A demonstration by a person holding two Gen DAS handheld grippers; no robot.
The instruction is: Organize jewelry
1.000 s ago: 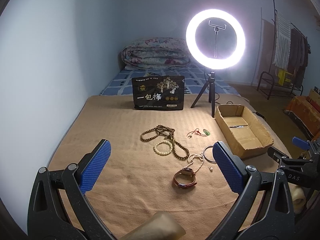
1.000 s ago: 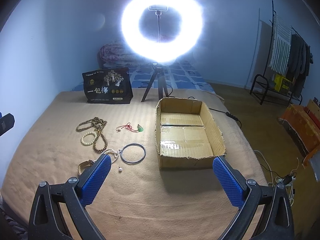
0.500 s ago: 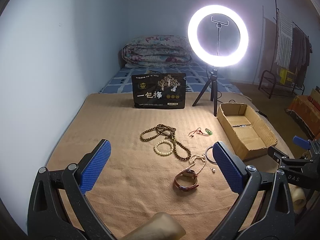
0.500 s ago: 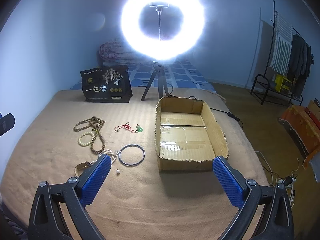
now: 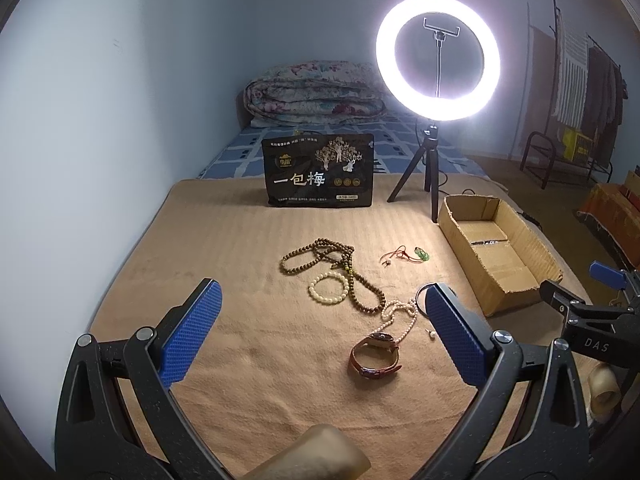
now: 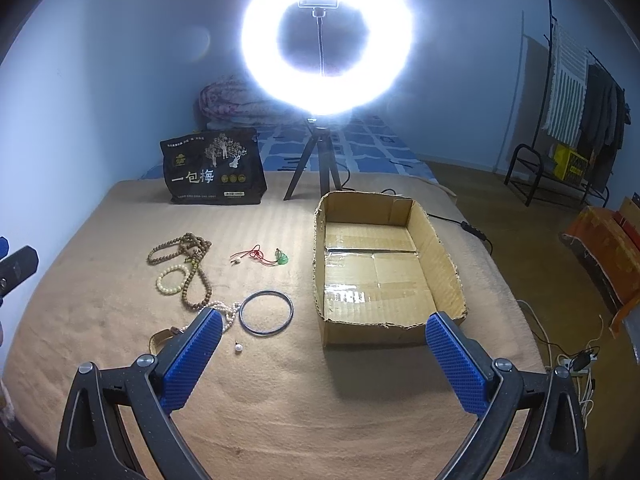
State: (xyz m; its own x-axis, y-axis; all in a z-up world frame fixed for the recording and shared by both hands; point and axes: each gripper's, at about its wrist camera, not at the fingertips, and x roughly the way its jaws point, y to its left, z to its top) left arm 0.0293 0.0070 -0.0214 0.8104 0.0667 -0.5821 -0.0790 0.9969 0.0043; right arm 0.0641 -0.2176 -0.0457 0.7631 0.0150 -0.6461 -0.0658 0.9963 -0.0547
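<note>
tongs (image 5: 320, 334) (image 6: 324, 352) still spread, hovering nearer the jewelry (image 5: 340, 280)

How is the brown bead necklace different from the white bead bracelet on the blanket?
The brown bead necklace is long, dark and lies in tangled loops; the white bead bracelet is short, pale and forms one neat ring. The necklace's strand crosses beside the bracelet. Both are round-bead strings lying outside the cardboard box.

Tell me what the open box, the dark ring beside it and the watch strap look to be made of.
Box: corrugated cardboard, matte brown, with ragged torn edges and glossy tape along the floor seams.
Dark ring: a thin rigid hoop with a faint sheen; metal or dark stone, the look leaves it open.
Watch strap: reddish-brown and slightly glossy, holding a loop; probably leather or imitation.
</note>
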